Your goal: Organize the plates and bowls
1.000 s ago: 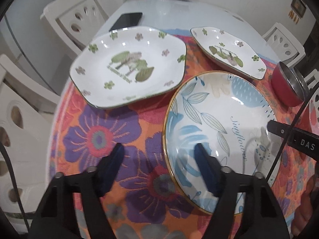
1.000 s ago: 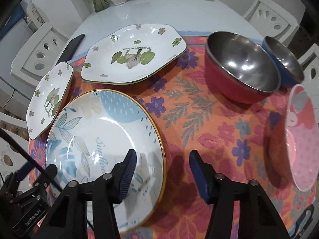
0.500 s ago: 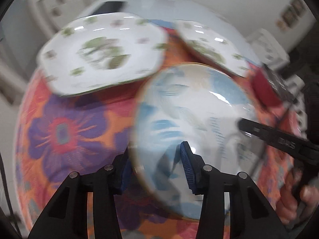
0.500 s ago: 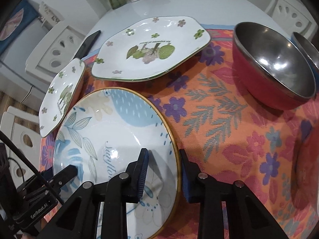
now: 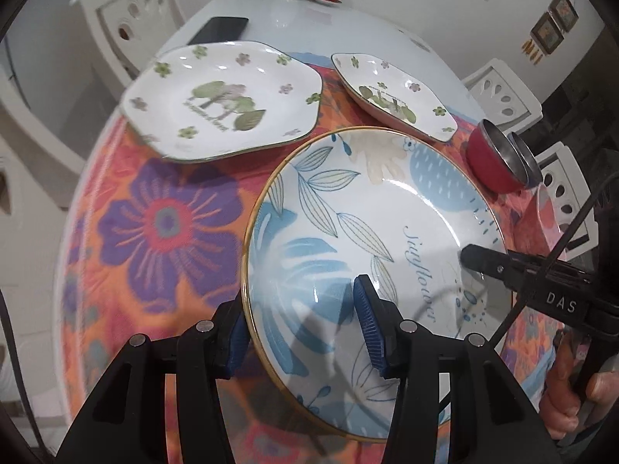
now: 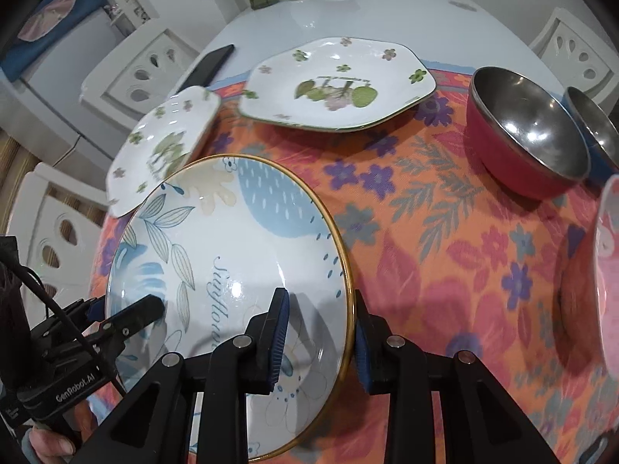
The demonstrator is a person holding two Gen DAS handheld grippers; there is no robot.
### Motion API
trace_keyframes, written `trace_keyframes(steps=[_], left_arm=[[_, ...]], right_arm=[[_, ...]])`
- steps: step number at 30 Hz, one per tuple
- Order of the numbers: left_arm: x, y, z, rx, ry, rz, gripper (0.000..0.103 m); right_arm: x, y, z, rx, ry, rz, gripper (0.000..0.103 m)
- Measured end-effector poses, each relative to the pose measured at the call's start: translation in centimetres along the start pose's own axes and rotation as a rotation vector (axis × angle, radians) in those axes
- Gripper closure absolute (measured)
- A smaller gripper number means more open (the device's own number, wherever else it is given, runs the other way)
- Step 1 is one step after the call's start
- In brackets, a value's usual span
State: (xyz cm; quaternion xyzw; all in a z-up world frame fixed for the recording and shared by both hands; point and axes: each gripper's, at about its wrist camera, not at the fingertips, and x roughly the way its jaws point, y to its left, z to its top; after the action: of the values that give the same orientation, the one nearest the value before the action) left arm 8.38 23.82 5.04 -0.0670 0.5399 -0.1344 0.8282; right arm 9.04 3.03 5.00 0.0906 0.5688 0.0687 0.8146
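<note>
A round plate with blue leaves and a gold rim (image 5: 367, 232) (image 6: 232, 239) is held at both sides over the floral cloth. My left gripper (image 5: 301, 328) is shut on its left rim, one pad inside the plate and one under the edge. My right gripper (image 6: 319, 338) is shut on the opposite rim in the same way. Each gripper also shows in the other view, the right gripper (image 5: 483, 259) and the left gripper (image 6: 127, 317). The plate's far rim overlaps the edges of a large hexagonal flower plate (image 5: 224, 104) (image 6: 336, 85) and a smaller hexagonal plate (image 5: 394, 96) (image 6: 166, 143).
A red steel bowl (image 6: 526, 135) stands at the right with a blue bowl (image 6: 592, 123) behind it, and a pink dish (image 6: 607, 270) at the right edge. A black phone (image 5: 218, 29) lies on the bare white table beyond. White chairs (image 5: 131, 11) ring the table.
Both grippers went from open astride the plate's rim to shut on it. The plate now sits closer to the two hexagonal plates, its far rim over their edges.
</note>
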Motion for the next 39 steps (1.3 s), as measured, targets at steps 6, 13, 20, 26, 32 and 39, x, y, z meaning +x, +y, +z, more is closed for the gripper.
trace_keyframes(steps=[6,13,20,26,32,39], left_arm=[[-2.4,1.3,-3.3,-0.012,0.011,0.035,0.058],[-2.9,2.8,-6.8,-0.052,0.043,0.046,0.058],[-3.7,2.8,-7.8,-0.051,0.014,0.051,0.058],[-4.5,3.1,-8.3,-0.065,-0.006,0.054,0.058],[-4.7,3.5,-9.0,-0.086,-0.008,0.070,0.058],[-4.2,4.3,-9.7,-0.121,-0.001,0.085,0.058]], right_arm=[[-1.1,2.5,-3.9,-0.019,0.036,0.015,0.073],[0.0,3.6,-8.2,-0.012,0.109,0.032,0.073],[0.1,3.7,-9.4,-0.001,0.104,0.025,0.072],[-0.2,4.0,-9.6,-0.018,0.116,0.048,0.072],[0.0,4.5,-9.7,-0.041,0.119,0.046,0.071],[0.5,4.7,-9.7,-0.052,0.122,0.046,0.072]])
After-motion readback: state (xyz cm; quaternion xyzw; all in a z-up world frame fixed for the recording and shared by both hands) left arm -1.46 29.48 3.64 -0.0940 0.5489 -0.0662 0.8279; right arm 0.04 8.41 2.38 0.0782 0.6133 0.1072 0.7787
